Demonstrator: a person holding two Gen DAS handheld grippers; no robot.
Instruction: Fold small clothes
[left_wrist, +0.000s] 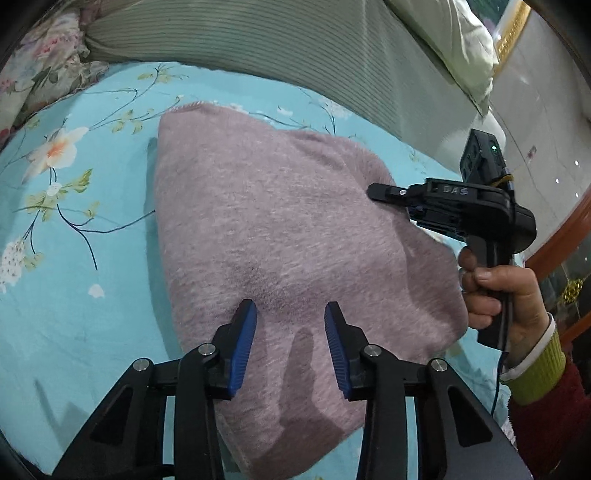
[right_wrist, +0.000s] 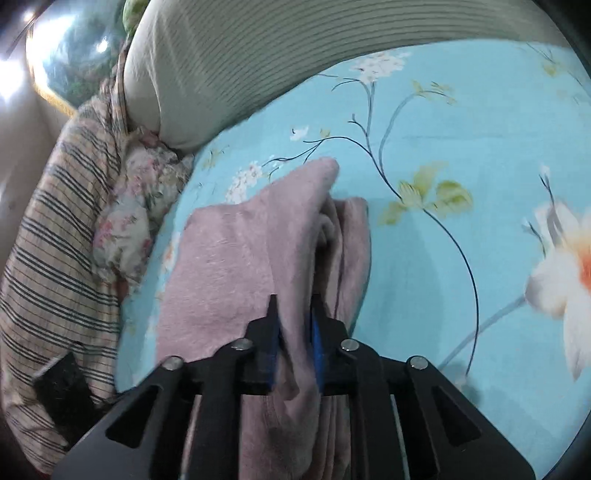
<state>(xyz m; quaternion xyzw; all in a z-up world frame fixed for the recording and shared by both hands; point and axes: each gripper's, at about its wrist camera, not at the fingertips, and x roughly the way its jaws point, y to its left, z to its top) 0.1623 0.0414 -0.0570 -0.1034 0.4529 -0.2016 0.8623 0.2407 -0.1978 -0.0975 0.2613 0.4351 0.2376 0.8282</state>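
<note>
A folded mauve knit garment (left_wrist: 280, 236) is seen lying on the bed's blue flowered sheet (left_wrist: 85, 229). The left tongs (left_wrist: 290, 314) are held partly open above its near end, nothing pinched between the blue pads. The right tongs (right_wrist: 293, 314), carried by a hand (left_wrist: 506, 295), are closed narrowly on a bunched fold of the garment.

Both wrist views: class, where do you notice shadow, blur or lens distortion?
Left wrist view: sharp; the left gripper casts finger shadows on the pink garment; the fisheye bows the striped cushion. Right wrist view: softer, the flower on the bedsheet smeared, glare on the glossy surface at top left.
</note>
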